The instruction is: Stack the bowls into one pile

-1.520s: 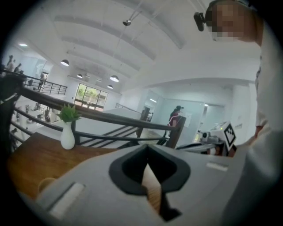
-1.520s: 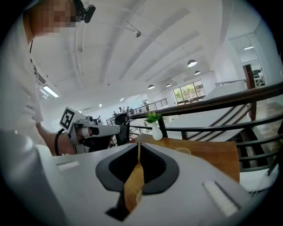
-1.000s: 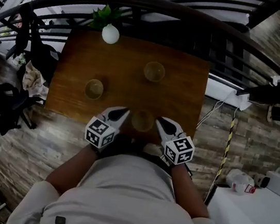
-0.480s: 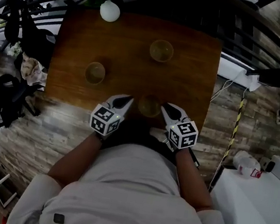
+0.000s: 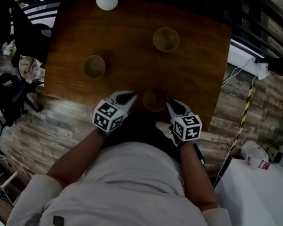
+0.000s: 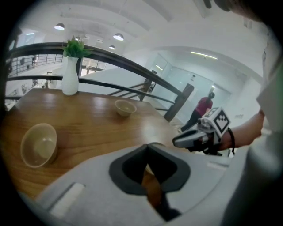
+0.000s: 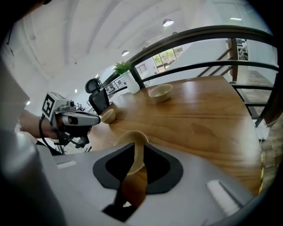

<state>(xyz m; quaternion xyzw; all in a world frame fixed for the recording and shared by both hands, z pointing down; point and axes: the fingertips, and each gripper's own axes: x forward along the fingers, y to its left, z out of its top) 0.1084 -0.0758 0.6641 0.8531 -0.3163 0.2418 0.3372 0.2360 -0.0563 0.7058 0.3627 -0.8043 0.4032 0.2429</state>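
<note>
Standing apart on table (image 5: pixel 201 66), far bowl (image 5: pixel 165 39), left bowl (image 5: pixel 94 66), near bowl (image 5: pixel 155 99)

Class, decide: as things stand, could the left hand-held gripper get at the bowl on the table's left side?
Probably yes. Only bare wooden table lies between the left hand-held gripper and that bowl; its jaws are together, so they must open first.
</note>
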